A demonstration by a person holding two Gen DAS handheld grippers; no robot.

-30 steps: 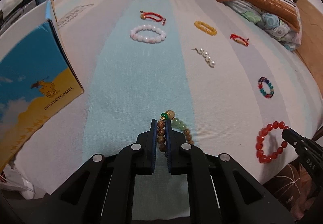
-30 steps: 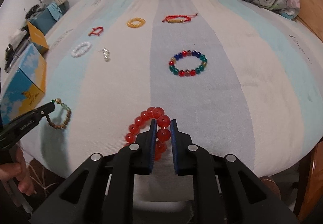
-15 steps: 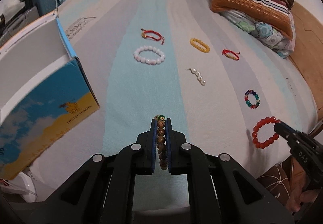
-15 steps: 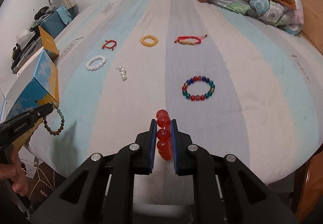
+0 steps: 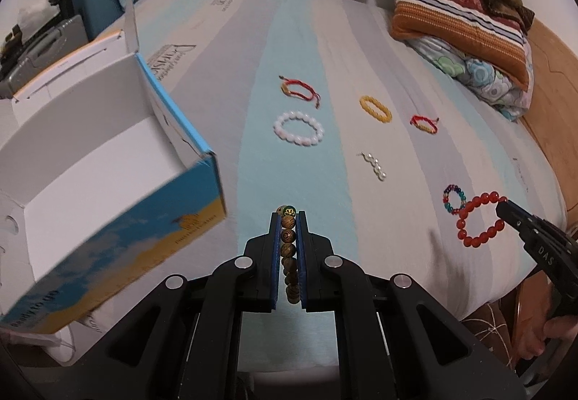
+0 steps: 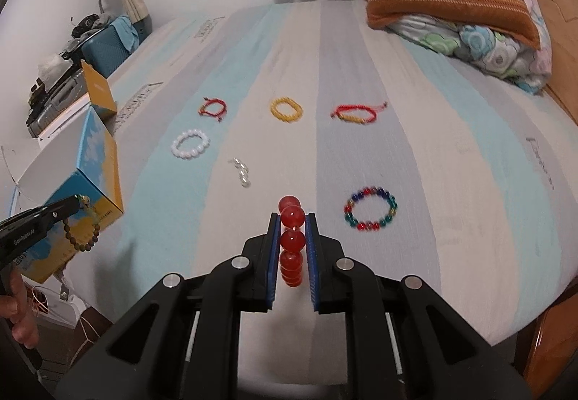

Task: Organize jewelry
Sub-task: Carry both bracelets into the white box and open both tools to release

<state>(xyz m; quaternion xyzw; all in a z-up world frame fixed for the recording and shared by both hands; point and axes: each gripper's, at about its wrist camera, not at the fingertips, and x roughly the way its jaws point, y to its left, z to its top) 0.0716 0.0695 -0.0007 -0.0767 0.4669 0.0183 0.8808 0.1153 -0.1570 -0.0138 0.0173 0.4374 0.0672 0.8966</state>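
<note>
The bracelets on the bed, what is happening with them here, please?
A person holds a claw in each hand and is tidying jewelry off the bed. The left claw is shut on a brown wooden bead bracelet, and the right claw is shut on a red bead bracelet. Both hang clear of the sheet. An open blue and yellow box stands at the left. Six more pieces lie on the bed.

Colours on the bed

Sheet [image 6: 451, 161] striped blue, grey and cream; red beads [image 6: 292, 241]; brown beads [image 5: 288, 248]; white bracelet [image 5: 298, 129]; blue-yellow box [image 5: 119, 241] at left.
</note>
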